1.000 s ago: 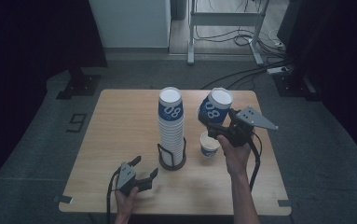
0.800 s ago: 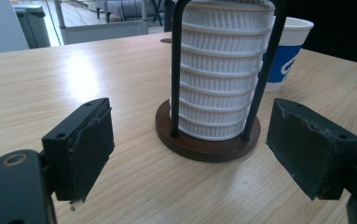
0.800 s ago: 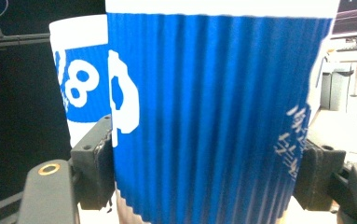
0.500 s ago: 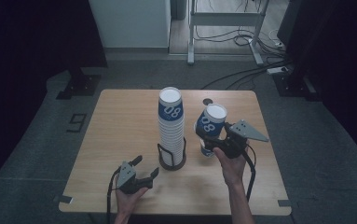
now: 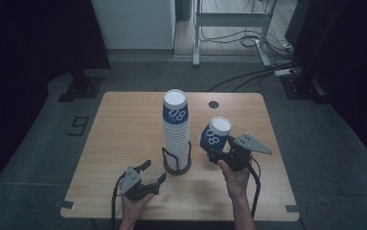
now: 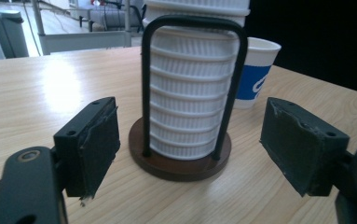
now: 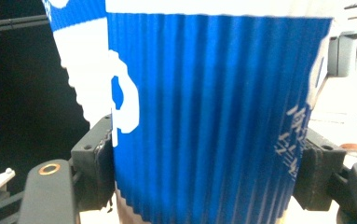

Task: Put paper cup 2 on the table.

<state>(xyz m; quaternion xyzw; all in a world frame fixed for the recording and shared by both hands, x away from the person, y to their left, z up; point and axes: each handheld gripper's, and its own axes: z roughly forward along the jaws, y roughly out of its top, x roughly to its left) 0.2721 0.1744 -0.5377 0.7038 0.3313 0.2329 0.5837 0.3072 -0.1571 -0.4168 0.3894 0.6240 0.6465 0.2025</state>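
High view: right gripper [image 5: 213, 154] clamps a blue cup [image 5: 214, 134] right of the stack [image 5: 176, 129], apparently nesting it onto another cup; left gripper [image 5: 151, 175], jaws wide and just narrowing slightly, holds nothing.

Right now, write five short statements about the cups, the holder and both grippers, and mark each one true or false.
1. The right gripper is shut on a blue cup. True.
2. The left gripper holds a cup. False: its jaws hold nothing; they have just been closing slightly.
3. The cup stack stands in a wire holder. True.
4. The holder's base is square. False: round.
5. The held cup is upside down. False: its mouth faces up, tilted.
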